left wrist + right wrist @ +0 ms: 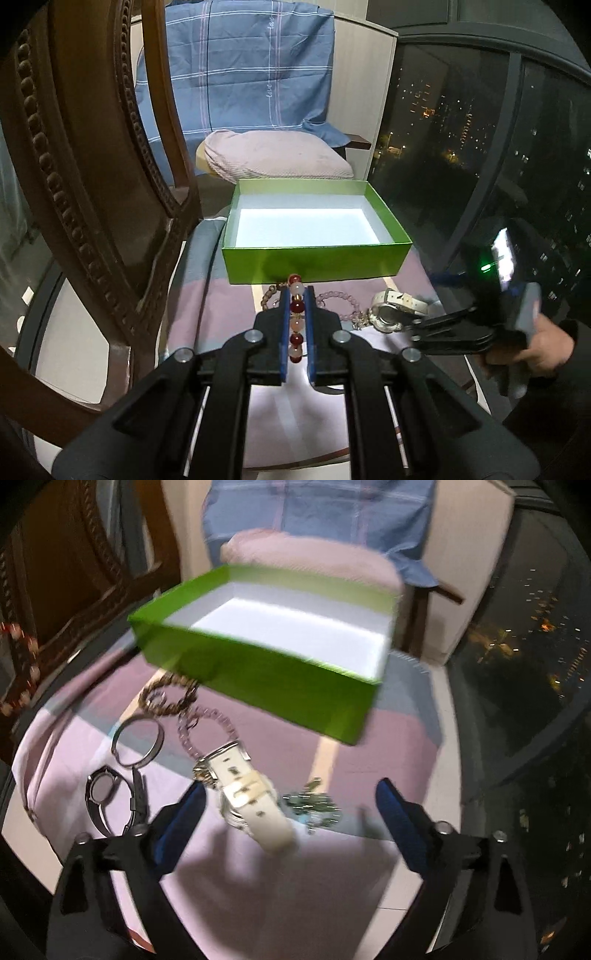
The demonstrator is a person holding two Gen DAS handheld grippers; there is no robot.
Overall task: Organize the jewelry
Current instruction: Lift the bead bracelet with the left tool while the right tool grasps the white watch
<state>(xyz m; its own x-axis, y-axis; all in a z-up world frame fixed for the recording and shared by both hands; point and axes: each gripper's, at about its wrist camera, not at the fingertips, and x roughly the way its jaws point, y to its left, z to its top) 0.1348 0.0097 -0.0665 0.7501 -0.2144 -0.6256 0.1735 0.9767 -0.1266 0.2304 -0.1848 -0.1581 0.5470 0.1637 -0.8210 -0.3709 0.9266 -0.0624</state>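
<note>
The red and white bead bracelet [296,320] is pinched between the closed pads of the left claw [297,295], clear of the cloth and just short of the green box [317,264]. That box sits open and empty on the pink and grey cloth [221,306] that covers the desk, so the carry is short: lift the beads over the near wall, get them above the white floor, then let go low so they don't bounce out.

Over on the right, the right claw [291,794] is wide apart with nothing pressed between its pads, and the white watch [251,797] lies on the cloth right between them. A good grip there would take the strap across its width, not the round case, I'd say. Mind the neighbours: a pink bead bracelet [207,725] touches the watch buckle and could drag along, and a small green cluster [314,805] lies just beside the strap. Further left lie a silver bangle [138,742], a dark metal watch [107,797] and a brown bead string [170,694], waiting their turn.
</note>
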